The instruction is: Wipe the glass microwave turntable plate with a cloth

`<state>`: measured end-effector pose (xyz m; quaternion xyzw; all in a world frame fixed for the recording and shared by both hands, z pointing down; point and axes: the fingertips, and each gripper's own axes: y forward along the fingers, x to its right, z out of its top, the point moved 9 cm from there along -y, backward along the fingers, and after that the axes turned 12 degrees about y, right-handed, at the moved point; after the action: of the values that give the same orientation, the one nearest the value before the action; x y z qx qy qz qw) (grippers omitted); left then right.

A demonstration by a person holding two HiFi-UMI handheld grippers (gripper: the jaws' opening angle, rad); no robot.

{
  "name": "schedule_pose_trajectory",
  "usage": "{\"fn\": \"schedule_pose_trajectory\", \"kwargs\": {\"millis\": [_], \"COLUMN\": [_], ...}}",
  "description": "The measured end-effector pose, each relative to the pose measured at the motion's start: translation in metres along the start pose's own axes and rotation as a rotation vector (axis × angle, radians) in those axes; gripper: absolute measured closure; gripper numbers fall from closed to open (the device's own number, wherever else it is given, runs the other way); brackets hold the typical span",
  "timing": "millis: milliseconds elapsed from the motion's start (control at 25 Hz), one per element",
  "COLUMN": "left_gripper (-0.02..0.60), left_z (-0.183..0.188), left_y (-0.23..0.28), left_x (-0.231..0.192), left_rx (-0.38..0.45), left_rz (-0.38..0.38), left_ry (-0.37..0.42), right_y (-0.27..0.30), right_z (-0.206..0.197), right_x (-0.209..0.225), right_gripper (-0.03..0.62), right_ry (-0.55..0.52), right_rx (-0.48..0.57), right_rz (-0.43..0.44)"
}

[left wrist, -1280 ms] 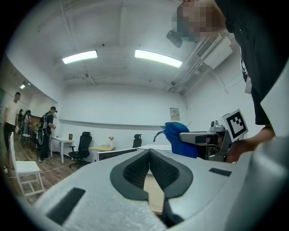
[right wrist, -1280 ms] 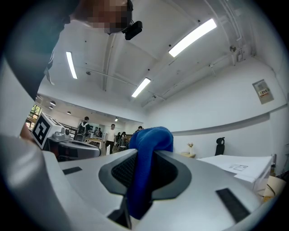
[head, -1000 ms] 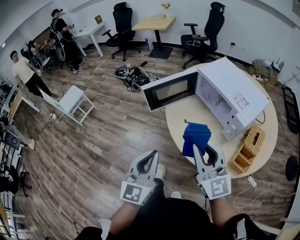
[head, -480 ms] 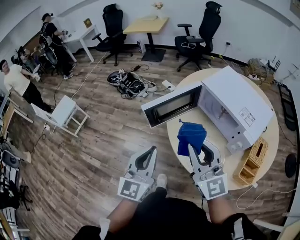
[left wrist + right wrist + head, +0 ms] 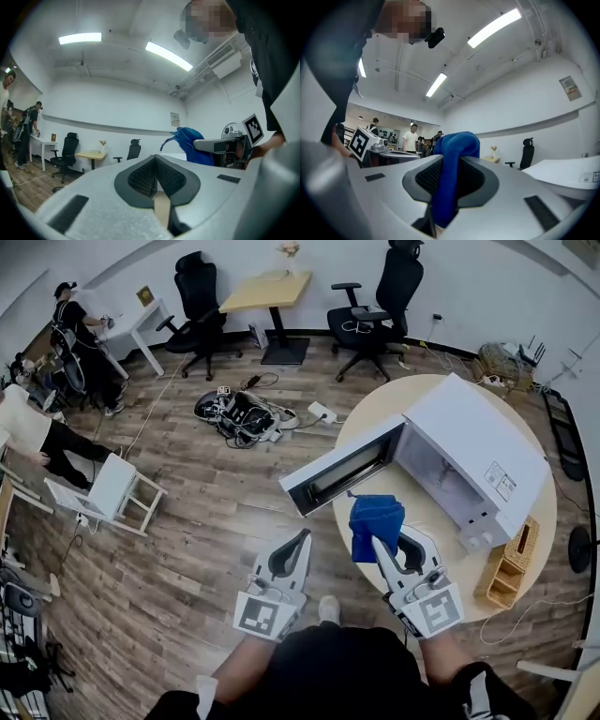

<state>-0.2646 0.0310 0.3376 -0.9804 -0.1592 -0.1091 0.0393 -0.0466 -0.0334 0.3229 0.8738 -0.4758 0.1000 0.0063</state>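
Observation:
A white microwave stands on the round table with its door swung open to the left. Its cavity faces me, but I cannot make out the glass plate inside. My right gripper is shut on a blue cloth, held up just in front of the open door. The cloth fills the space between that gripper's jaws. My left gripper hangs over the floor left of the table, shut with nothing in it. The left gripper view shows the cloth to its right.
A wicker organiser sits at the table's right edge beside the microwave. Office chairs, a small desk and a heap of cables stand on the wooden floor behind. A white stool and people are at the left.
The head view has shifted, so the microwave and table sit lower and nearer the grippers. The cloth is now just below the open door. Both grippers keep their hold.

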Motion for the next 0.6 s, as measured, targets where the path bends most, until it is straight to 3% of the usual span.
{"fn": "schedule_pose_trajectory", "kwargs": {"millis": [400,600], "left_gripper": [0.575,0.575], "left_z": [-0.015,-0.023], "left_y": [0.037,0.056], "left_x": [-0.004,0.012], "left_rx": [-0.018,-0.037], "left_rz": [-0.082,-0.056], "left_ry": [-0.02,-0.074], "right_y": [-0.008,-0.027], "right_z": [-0.001,-0.003], "right_x": [0.026,0.051], "right_gripper": [0.517,0.517], "right_ry": [0.044,0.055], "right_rx": [-0.029,-0.034], "right_rz": [-0.104,-0.119]}}
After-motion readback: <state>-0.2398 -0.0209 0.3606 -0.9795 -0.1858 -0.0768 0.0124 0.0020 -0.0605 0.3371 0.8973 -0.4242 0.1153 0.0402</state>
